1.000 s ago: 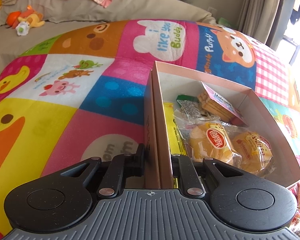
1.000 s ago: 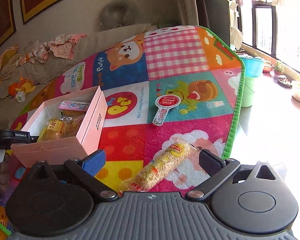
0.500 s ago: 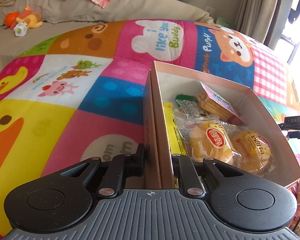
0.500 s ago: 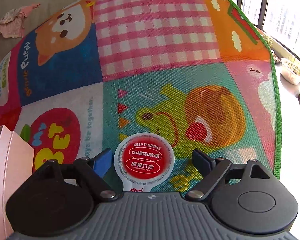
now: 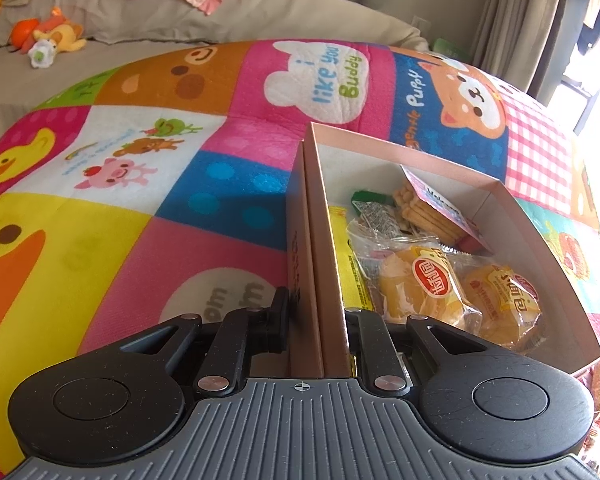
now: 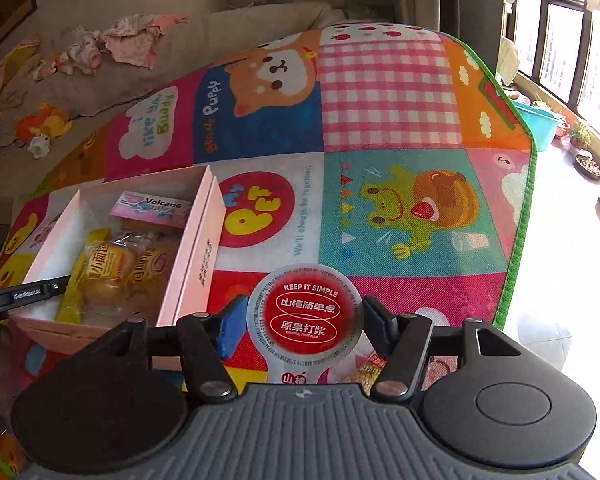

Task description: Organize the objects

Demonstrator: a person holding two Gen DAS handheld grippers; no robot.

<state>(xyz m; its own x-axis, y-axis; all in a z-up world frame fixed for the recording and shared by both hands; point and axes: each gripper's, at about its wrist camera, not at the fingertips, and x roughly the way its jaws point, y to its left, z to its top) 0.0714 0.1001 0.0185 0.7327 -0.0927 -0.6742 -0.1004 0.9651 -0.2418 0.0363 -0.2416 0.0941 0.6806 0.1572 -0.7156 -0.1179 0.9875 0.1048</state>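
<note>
Between the closing fingers of the right claw (image 6: pixel 302 320), a round red-lidded fruit cup (image 6: pixel 306 314) is held, the pink box (image 6: pixel 202 248) at ten o'clock. That box's wall (image 5: pixel 314 280) is clamped by the left claw (image 5: pixel 318 320).

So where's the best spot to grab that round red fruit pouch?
On its round red disc, one finger on each side edge, coming from the neck end. That is how the right gripper sits on the fruit pouch now, jaws closing on it. The disc is flat and wide; the white neck below is narrower and would slip sooner.
</note>
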